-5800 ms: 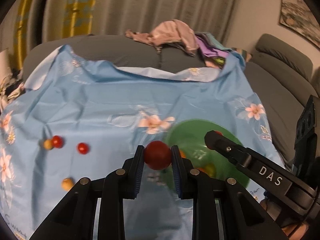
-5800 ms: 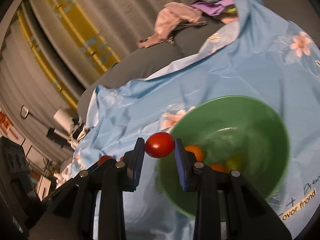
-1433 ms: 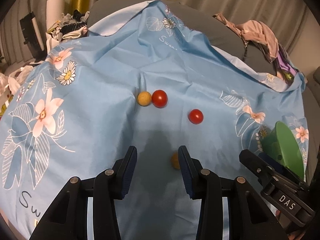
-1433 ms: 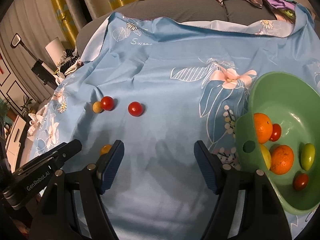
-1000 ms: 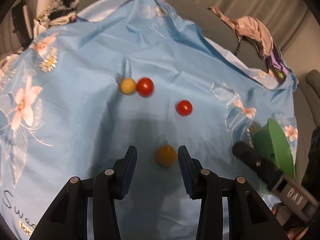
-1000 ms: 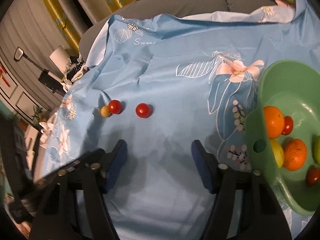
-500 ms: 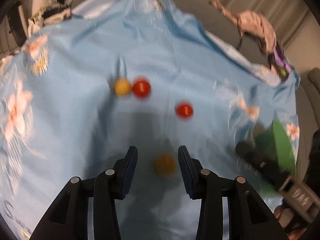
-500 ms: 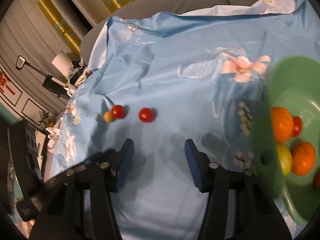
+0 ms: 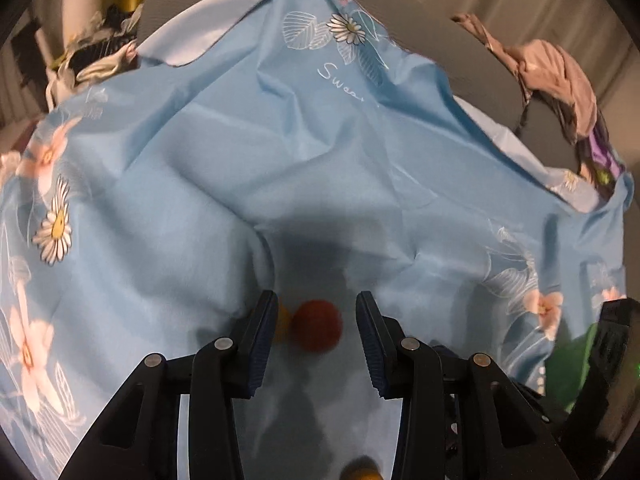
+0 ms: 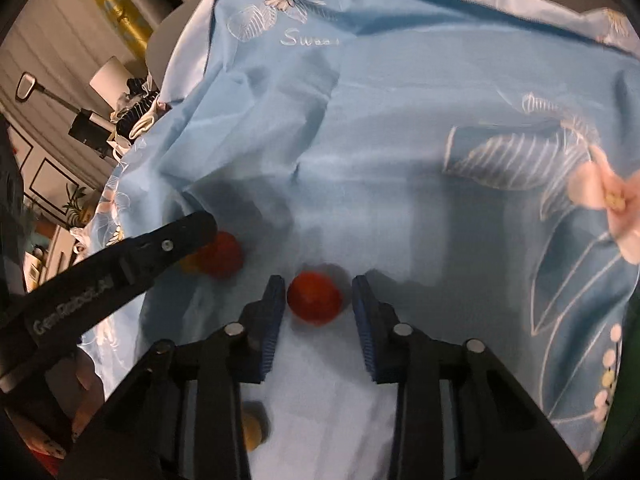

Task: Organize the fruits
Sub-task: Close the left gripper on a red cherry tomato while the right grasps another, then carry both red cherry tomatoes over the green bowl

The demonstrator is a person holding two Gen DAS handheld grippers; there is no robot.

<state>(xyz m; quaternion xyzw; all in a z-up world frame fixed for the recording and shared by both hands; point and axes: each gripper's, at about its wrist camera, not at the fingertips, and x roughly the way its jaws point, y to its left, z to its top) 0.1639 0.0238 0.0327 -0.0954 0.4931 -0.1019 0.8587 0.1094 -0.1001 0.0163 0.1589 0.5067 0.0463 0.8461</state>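
Sitting apart, the left hand-held gripper (image 9: 317, 322) had a red tomato (image 9: 317, 330) between its open fingers, and the right hand-held gripper (image 10: 319, 304) framed another red tomato (image 10: 315, 297) on the blue cloth (image 9: 320, 168). A yellow fruit (image 9: 281, 323) touched the left tomato, so closing could have pinched both or rolled one away on the soft cloth. The green bowl (image 9: 572, 368) showed only an edge, so I could not tell what was inside.

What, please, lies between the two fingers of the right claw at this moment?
In the right wrist view, a small round red tomato sits on the light blue floral cloth between the open right claw's fingers, touching neither.
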